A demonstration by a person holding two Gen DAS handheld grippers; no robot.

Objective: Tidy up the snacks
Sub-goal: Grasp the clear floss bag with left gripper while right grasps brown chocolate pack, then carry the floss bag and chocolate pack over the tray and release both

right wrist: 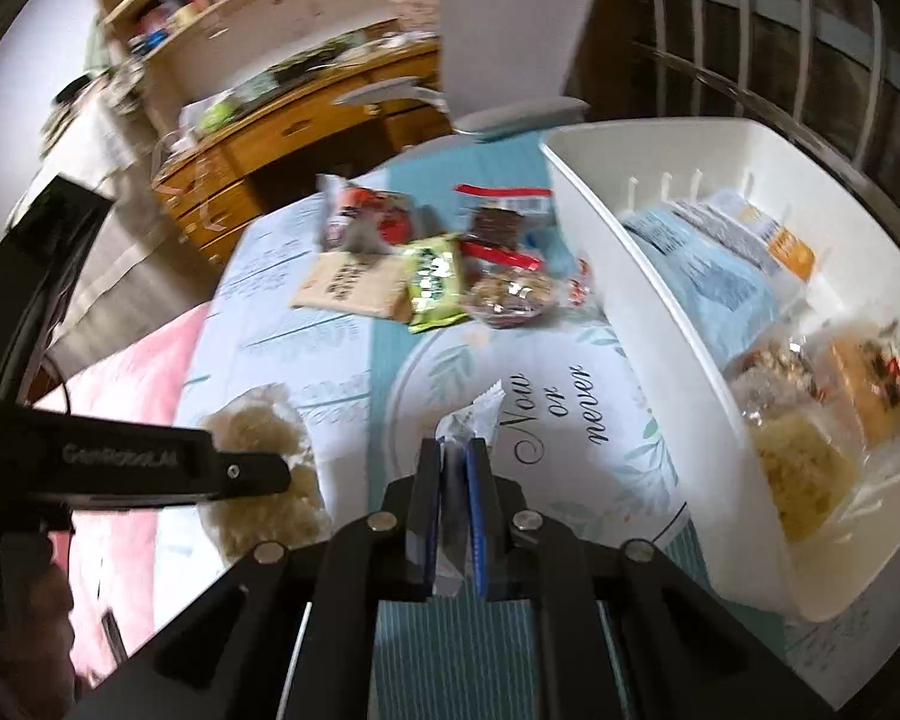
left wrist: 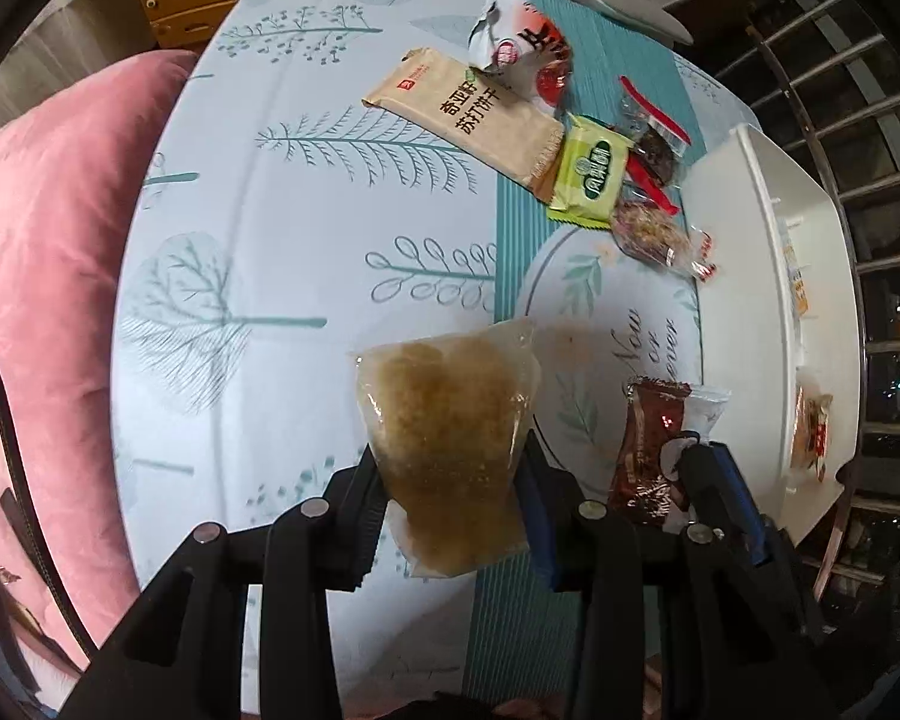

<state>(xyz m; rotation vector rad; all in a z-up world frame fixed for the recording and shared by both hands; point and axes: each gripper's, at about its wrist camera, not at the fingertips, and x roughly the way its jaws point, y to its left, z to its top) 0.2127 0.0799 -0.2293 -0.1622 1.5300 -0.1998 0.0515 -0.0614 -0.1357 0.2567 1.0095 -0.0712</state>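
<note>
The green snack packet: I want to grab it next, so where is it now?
In the left wrist view the green snack packet lies at the table's far right, overlapping the beige cracker pack on its left, clear bagged snacks on its right.

Left wrist view sits close above the table (left wrist: pixel 282 192), looking steeply down and forward along its fingers, white bin (left wrist: pixel 744 192) at right edge. Right wrist view sits low, faces forward across the same table (right wrist: pixel 282 324) toward the desk (right wrist: pixel 282 138), bin (right wrist: pixel 678 324) close right. Both share the snack pile (left wrist: pixel 588 174) (right wrist: pixel 438 276) and the "Now or never" print (left wrist: pixel 648 354) (right wrist: pixel 558 408).
</note>
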